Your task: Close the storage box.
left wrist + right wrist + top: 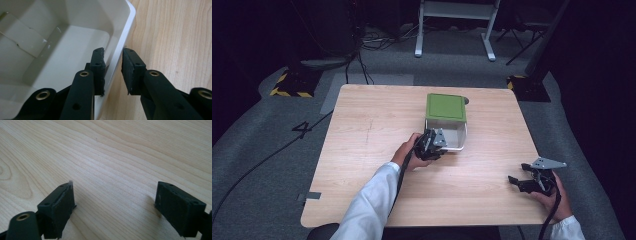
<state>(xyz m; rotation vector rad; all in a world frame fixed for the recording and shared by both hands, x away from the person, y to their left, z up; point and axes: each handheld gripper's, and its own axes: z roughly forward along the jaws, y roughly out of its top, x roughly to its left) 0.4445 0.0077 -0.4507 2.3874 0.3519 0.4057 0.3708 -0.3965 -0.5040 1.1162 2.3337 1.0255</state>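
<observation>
White box (451, 136): near mid-table, its green lid (445, 106) tilted up at the far side.
Left gripper (113, 63): jaws narrowly parted astride the box's near wall, one inside, one outside.
Left hand (408, 152): reaching forward to the box.
Right gripper (115, 202): jaws wide, empty, low over the table (120, 157).
Right hand (554, 197): at the table's near right edge.

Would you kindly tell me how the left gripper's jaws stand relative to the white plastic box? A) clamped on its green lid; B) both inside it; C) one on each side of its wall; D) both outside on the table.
C: in the left gripper view, the left gripper has one jaw inside the white plastic box and one outside its wall, not yet closed on it.
</observation>
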